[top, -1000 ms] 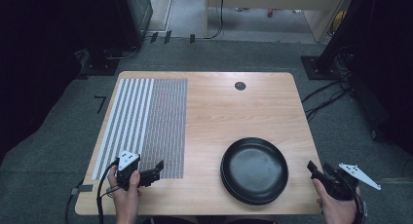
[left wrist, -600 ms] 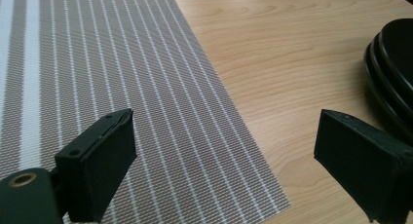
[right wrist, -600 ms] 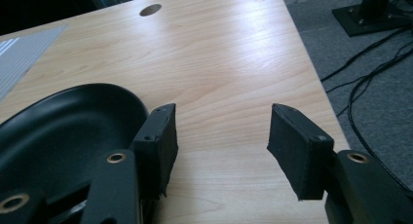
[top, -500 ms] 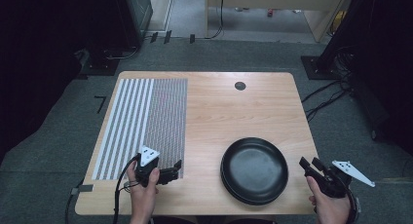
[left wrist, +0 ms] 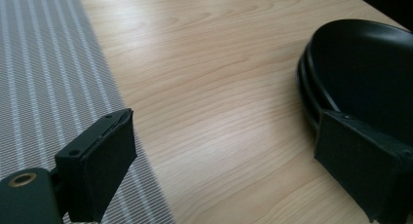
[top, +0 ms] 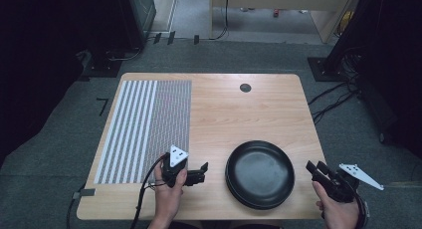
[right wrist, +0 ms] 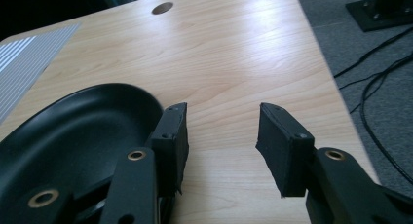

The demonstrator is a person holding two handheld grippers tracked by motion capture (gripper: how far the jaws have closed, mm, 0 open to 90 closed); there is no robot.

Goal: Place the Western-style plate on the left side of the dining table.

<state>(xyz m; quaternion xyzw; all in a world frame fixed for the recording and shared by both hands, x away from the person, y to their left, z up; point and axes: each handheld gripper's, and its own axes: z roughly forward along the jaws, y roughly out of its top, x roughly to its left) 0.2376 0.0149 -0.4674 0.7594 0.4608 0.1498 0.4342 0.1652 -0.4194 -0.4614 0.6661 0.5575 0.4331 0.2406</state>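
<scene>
Two black plates (top: 260, 174), stacked, sit on the near right part of the bench (top: 234, 114), the rim close to the front edge and short of the right edge. Bare wood lies open behind the stack up to a round cable hole (top: 245, 87), and a strip of free wood separates it from the striped mat (top: 149, 124) on the left half.

Compared with a second ago, the left hand-held gripper (top: 201, 171) has slid rightward off the mat's near corner toward the stack; its jaws are spread wide with nothing between them, one over the mat's edge and one just beside the stack's rim. The right hand-held gripper (top: 314, 168) has hardly shifted, at the bench's right front corner. Its jaws have just been closing but are released, a clear gap between the pads, bare wood behind it.

The plates are shallow, round and glossy, the bench pale wood grain, the mat woven with grey and white stripes.
</scene>
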